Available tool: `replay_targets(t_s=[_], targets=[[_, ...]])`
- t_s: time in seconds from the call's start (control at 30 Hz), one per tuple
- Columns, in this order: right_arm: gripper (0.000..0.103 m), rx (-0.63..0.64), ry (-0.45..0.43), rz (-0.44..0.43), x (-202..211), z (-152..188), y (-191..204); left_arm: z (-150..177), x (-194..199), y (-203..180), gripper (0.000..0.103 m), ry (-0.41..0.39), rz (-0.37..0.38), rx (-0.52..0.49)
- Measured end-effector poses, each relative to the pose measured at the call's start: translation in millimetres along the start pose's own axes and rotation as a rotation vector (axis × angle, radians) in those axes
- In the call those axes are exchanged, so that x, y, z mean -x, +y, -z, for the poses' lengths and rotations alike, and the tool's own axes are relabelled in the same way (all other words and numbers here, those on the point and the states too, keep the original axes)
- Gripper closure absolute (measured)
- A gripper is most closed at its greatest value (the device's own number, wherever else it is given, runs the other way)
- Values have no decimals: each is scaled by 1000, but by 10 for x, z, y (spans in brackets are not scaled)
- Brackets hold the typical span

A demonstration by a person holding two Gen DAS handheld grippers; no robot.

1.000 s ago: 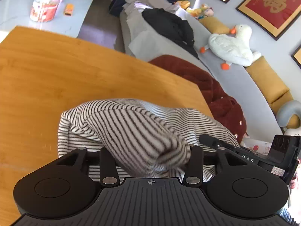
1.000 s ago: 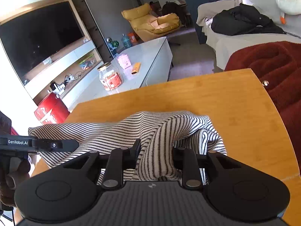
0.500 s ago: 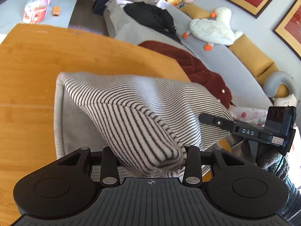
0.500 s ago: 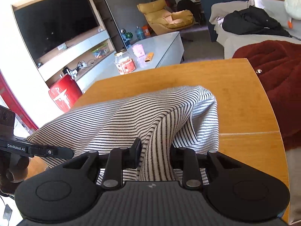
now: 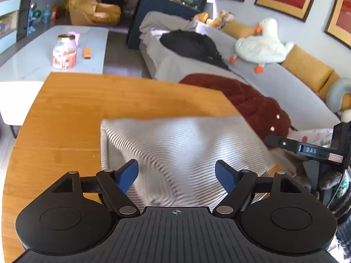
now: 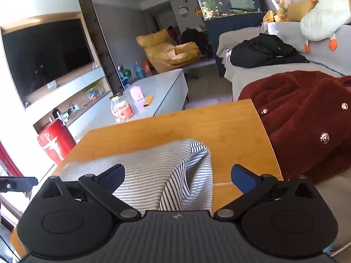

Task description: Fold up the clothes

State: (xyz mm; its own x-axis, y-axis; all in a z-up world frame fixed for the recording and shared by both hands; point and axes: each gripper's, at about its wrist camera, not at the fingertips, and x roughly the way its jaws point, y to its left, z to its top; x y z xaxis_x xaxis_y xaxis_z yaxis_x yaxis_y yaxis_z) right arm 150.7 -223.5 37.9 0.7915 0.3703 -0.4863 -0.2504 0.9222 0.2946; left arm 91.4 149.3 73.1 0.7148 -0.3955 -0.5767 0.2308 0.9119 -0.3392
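Observation:
A black-and-white striped garment (image 5: 179, 149) lies folded over on the wooden table (image 5: 87, 100), blurred by motion. It also shows in the right wrist view (image 6: 158, 173). My left gripper (image 5: 176, 176) is open above its near edge, with blue pads apart and nothing between them. My right gripper (image 6: 177, 175) is open over the garment's other near part, holding nothing. The right gripper's body (image 5: 307, 149) shows at the right edge of the left wrist view.
A dark red fleece jacket (image 6: 307, 118) lies off the table's right edge on a grey sofa (image 5: 285, 83) with a black garment (image 5: 193, 43) and a plush goose (image 5: 263, 43). A jar (image 5: 64, 51) stands on the white coffee table (image 5: 33, 59) beyond.
Both grippers have opened and let go of the striped garment. It has dropped onto the table, and both grippers have drawn back from it.

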Motion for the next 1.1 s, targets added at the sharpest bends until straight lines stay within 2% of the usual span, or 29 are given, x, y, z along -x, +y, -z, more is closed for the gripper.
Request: replay_targets(t_s=[0.07, 0.17, 0.23, 0.3, 0.43, 0.47, 0.6, 0.77, 0.9, 1.0, 1.1], targets=[[0, 32, -3, 53, -126, -5, 34, -4, 94, -104, 10, -52, 21, 9], [0, 89, 25, 121, -367, 25, 69, 14, -1, -283, 8, -78, 47, 32], [0, 132, 70, 149, -543, 97, 75, 42, -170, -348, 8, -52, 70, 47], [0, 169, 108, 177, -652, 192, 75, 82, -406, -324, 8, -1, 56, 78], [0, 172, 94, 172, -620, 304, 38, 169, -833, -131, 8, 71, 3, 146], [0, 164, 95, 169, -602, 314, 28, 180, -911, -94, 5, 73, -4, 149], [0, 131, 124, 148, -500, 397, 44, 65, -1122, -145, 1, 46, -39, 53], [0, 177, 145, 82, -290, 525, 174, -117, -1408, -217, 0, 51, -83, -67], [0, 194, 89, 53, -36, 434, 190, -156, -1311, -254, 0, 45, -95, -17], [0, 211, 12, 88, 39, 246, 190, -80, -1049, -328, 0, 18, -24, 29], [0, 232, 12, 135, -156, 122, 174, 21, -889, -397, 0, 13, 62, 70]])
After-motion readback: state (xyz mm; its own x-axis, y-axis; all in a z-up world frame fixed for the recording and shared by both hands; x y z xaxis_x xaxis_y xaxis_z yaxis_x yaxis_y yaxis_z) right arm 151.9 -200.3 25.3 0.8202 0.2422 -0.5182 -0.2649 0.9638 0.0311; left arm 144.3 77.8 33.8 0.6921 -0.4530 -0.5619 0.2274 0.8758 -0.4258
